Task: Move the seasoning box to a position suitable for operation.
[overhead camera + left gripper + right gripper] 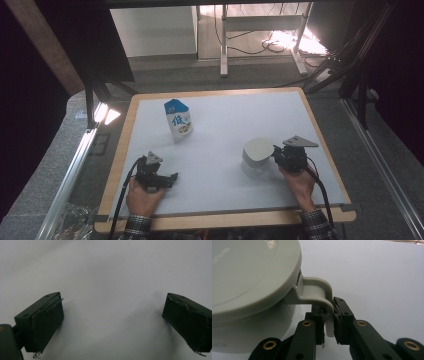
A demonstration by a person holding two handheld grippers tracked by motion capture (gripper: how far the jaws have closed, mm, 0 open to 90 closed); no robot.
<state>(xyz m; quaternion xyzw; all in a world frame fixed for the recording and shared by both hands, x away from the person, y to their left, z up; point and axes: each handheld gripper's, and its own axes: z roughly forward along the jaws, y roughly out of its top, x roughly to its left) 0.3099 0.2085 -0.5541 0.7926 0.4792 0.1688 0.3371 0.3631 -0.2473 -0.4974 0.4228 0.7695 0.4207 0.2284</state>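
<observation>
The white jug (257,159) with a flat lid stands on the right part of the white table (225,125), close to the near edge. Its curved handle (322,293) sticks out toward the right gripper (329,326), whose jaws are pinched tight on the handle (the pads press it from both sides). The left gripper (172,177) rests low near the left edge, jaws wide apart with nothing between them. A blue and white carton (178,120) stands farther back, well apart from the jug.

One readable mark from my seat

I read a large blue character, "依", on the white-and-blue pouch (178,120), at eleven o'clock on the table; the lid's (249,272) embossed lettering is illegible.
</observation>
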